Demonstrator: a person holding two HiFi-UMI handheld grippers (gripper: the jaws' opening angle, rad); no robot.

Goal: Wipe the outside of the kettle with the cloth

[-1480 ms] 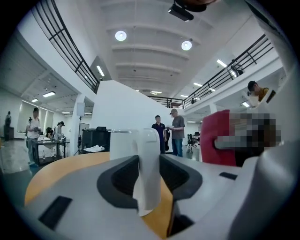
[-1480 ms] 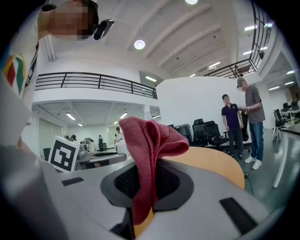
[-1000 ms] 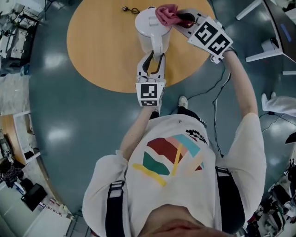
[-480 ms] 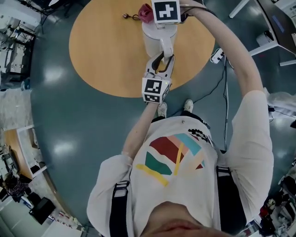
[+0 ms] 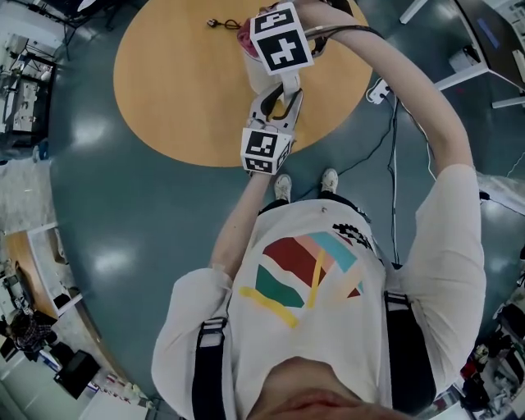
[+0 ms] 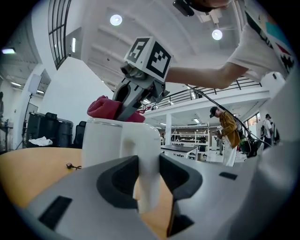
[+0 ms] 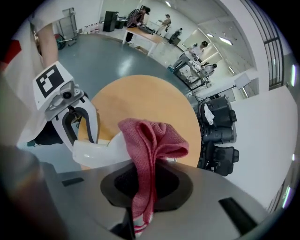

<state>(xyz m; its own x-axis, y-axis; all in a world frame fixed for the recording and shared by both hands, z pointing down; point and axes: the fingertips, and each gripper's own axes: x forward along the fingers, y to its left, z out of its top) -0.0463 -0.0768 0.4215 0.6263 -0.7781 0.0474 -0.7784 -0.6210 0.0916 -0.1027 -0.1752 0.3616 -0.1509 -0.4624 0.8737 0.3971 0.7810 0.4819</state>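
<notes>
Overhead, the kettle (image 6: pixel 101 140) on the round table (image 5: pixel 164 90) was largely hidden by the marker cube of the right gripper (image 7: pixel 143 190), which had been swung across it since a second before. The red cloth (image 7: pixel 151 140) was pinched in its jaws at the kettle's top rim. The kettle's handle (image 6: pixel 146 164) was clamped by the left gripper (image 6: pixel 149 176). A small cable (image 5: pixel 220 24) was seen beyond.

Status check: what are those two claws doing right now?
Left gripper grips kettle by handle. Right gripper holds red cloth at kettle's top. Nothing in the way.
</notes>
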